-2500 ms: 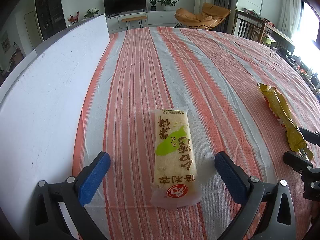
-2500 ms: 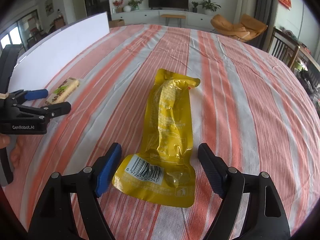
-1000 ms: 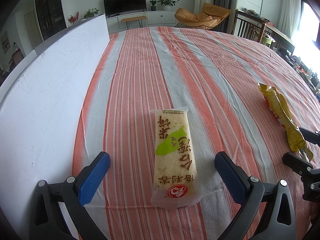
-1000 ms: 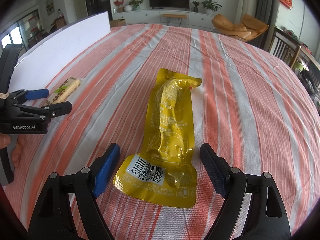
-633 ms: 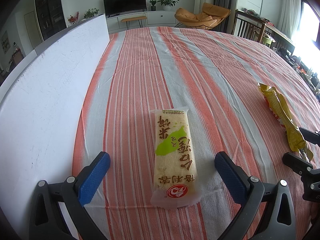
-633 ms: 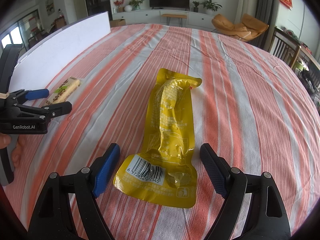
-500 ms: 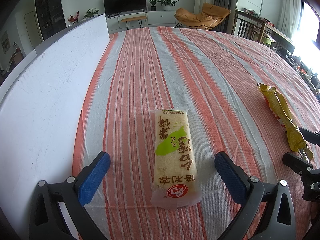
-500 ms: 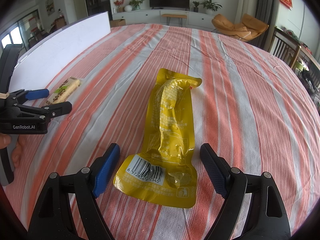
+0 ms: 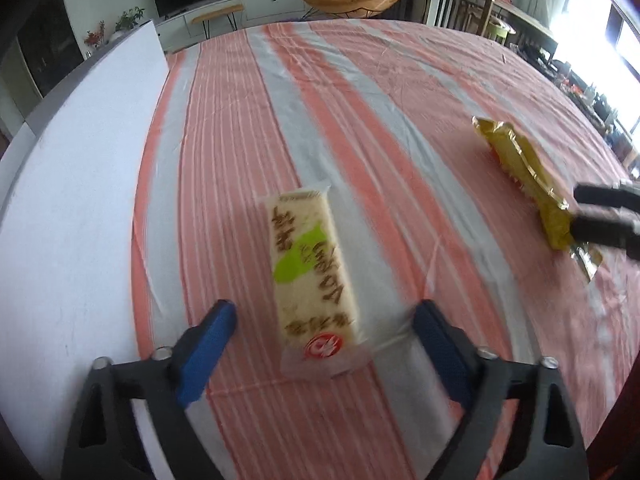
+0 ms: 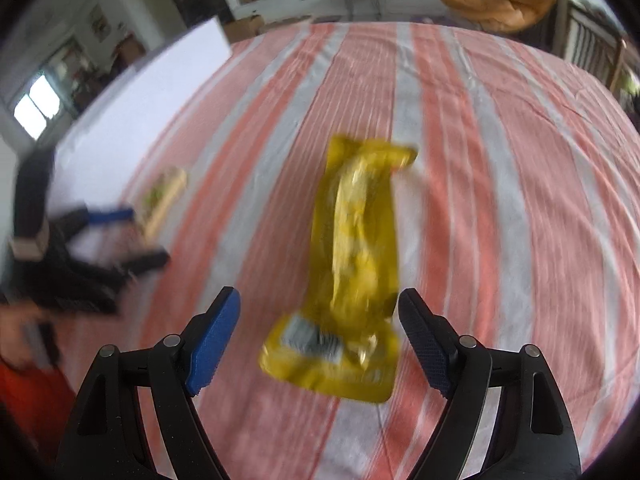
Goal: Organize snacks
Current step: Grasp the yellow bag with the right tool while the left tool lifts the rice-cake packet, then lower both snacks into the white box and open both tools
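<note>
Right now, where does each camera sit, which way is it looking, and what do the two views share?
Left wrist: rides the left claw, tilted down at the rice cracker packet lying between its open, closing fingers; no hand shows.
Right wrist: rides the right claw, tilted down at the yellow snack pouch between open fingers; a blurred hand shows at left.
Shared: both packets, the striped tablecloth, the white board, each other's claw.

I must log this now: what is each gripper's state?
Left gripper: open, jaws just closing around the rice cracker.
Right gripper: open around the yellow pouch.
</note>
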Tool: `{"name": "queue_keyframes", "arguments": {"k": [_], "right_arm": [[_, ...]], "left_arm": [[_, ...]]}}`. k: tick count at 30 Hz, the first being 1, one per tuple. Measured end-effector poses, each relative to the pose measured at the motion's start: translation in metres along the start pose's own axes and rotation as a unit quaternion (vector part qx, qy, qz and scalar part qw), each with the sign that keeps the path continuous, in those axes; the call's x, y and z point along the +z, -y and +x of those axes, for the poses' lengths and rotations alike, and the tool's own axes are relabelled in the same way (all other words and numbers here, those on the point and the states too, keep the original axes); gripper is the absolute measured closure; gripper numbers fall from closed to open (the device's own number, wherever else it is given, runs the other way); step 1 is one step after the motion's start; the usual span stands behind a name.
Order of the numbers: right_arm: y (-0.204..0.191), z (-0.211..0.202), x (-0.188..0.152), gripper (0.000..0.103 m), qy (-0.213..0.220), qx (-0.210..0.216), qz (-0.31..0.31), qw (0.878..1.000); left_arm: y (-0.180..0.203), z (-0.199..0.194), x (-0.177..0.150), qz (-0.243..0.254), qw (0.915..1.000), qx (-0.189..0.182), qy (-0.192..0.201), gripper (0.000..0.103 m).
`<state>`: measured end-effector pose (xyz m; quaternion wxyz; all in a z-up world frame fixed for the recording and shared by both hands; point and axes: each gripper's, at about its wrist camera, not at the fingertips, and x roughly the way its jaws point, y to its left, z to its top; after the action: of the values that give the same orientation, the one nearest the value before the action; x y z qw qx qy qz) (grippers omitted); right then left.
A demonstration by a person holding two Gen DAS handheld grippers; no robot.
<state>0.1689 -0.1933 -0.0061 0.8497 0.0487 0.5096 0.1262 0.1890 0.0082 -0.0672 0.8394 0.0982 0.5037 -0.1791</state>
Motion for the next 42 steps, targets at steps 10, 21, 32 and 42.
{"name": "queue_keyframes", "arguments": {"k": [10,21,32,42], "right_arm": [[-0.012,0.043,0.034,0.056,-0.069,-0.088,-0.026,0.993],[-0.031,-0.032,0.058,0.062,0.029,0.102,0.063,0.992],[-0.253,-0.018,0.15,0.05,0.046,0.288,-0.03,0.956],[-0.305,-0.002,0.122,0.03,0.051,0.207,-0.114,0.97]], "left_arm": [[-0.002,-0.028,-0.015,-0.049,0.9964,-0.049,0.05,0.071],[-0.051,-0.134,-0.013,-0.152,0.9604,-0.165,0.165,0.071],[-0.237,-0.172,-0.028,-0.235,0.9566,0.095,0.143,0.042],[-0.23,-0.179,-0.078,-0.231,0.9431,0.178,0.159,0.007]]}}
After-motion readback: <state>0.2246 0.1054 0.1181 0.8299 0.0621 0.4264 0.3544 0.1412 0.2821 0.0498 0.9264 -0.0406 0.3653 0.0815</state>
